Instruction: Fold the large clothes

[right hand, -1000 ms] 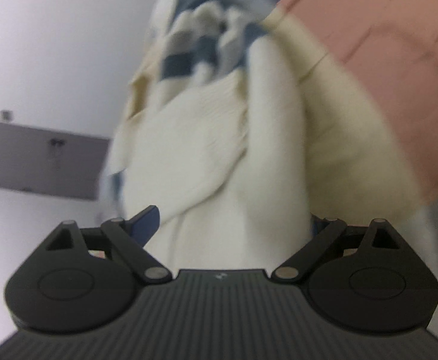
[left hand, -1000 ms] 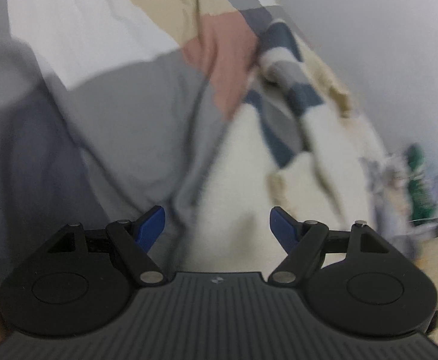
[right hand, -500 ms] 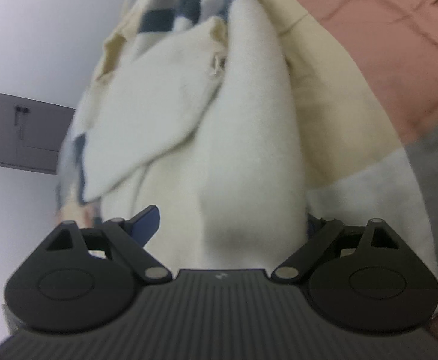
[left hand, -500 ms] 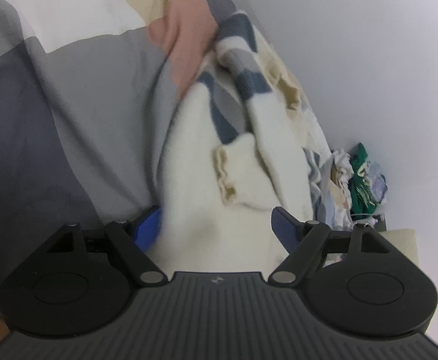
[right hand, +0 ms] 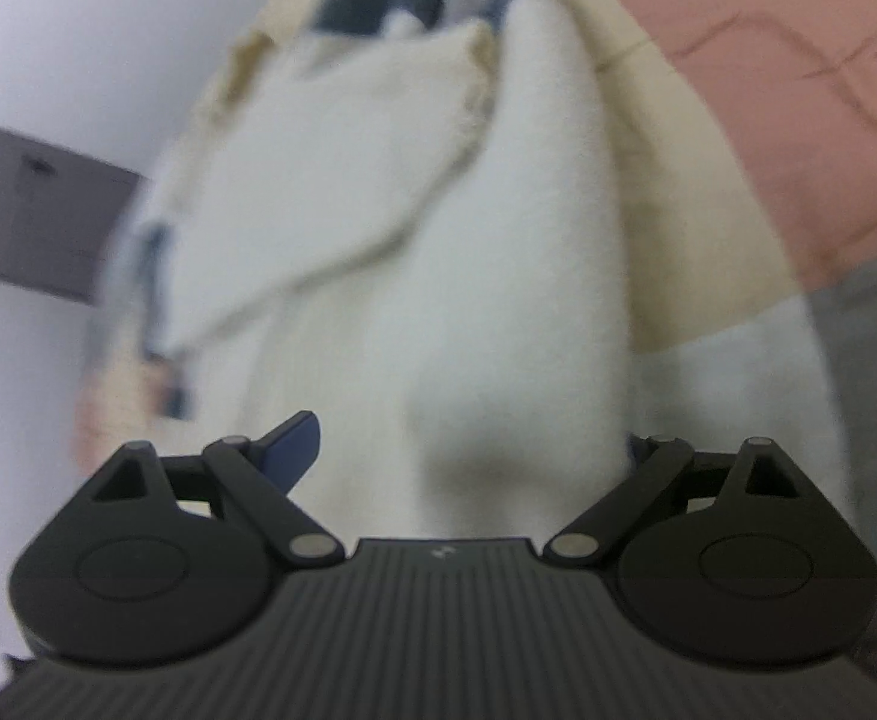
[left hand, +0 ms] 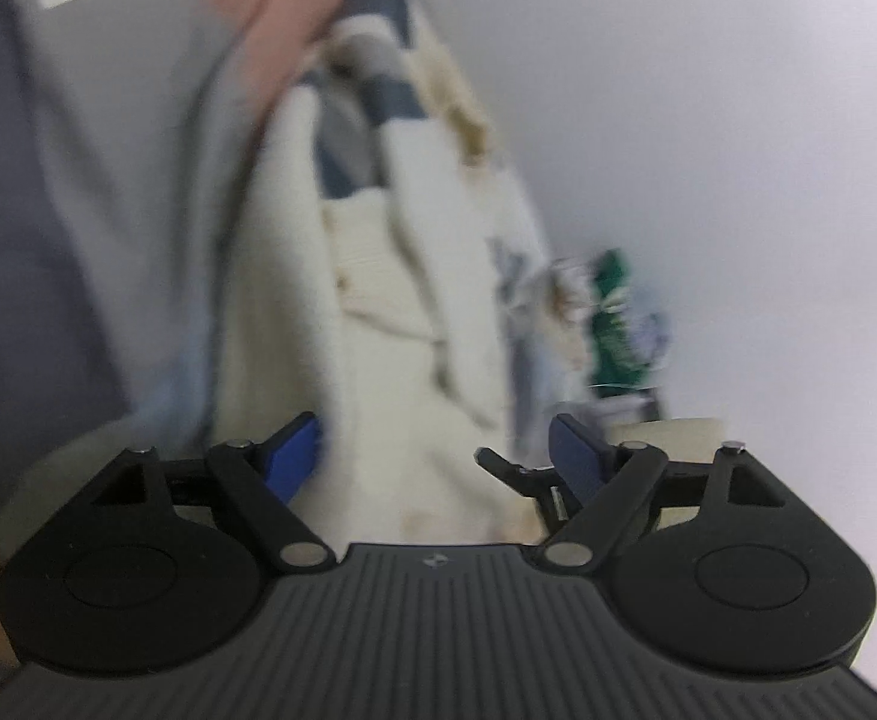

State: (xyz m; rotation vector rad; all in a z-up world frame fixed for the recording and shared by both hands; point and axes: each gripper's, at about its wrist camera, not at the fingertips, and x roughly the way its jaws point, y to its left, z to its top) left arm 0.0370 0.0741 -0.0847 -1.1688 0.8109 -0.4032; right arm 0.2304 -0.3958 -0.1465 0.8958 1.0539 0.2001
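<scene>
A cream knit garment (left hand: pixel 378 324) with navy and grey stripes near its top lies bunched on the patchwork bedspread (left hand: pixel 108 180). My left gripper (left hand: pixel 435 453) is low over its near end. Its jaws are opening, with cream cloth between them; the right blue pad (left hand: pixel 576 456) stands apart from the cloth. In the right wrist view the same garment (right hand: pixel 438 276) fills the middle. My right gripper (right hand: pixel 468 450) has its jaws wide, thick cream cloth lies in the gap, and the cloth covers the right finger.
The bedspread has grey, pink (right hand: pixel 768 90) and tan patches. A plain white wall (left hand: pixel 708 120) runs along the bed. A heap of other clothes, one green (left hand: pixel 612 306), sits at the far end. A grey shelf (right hand: pixel 24 210) hangs on the wall.
The left gripper has swung right along the garment towards the wall, and its jaws have spread slightly. The right view has closed in a little on the cream cloth.
</scene>
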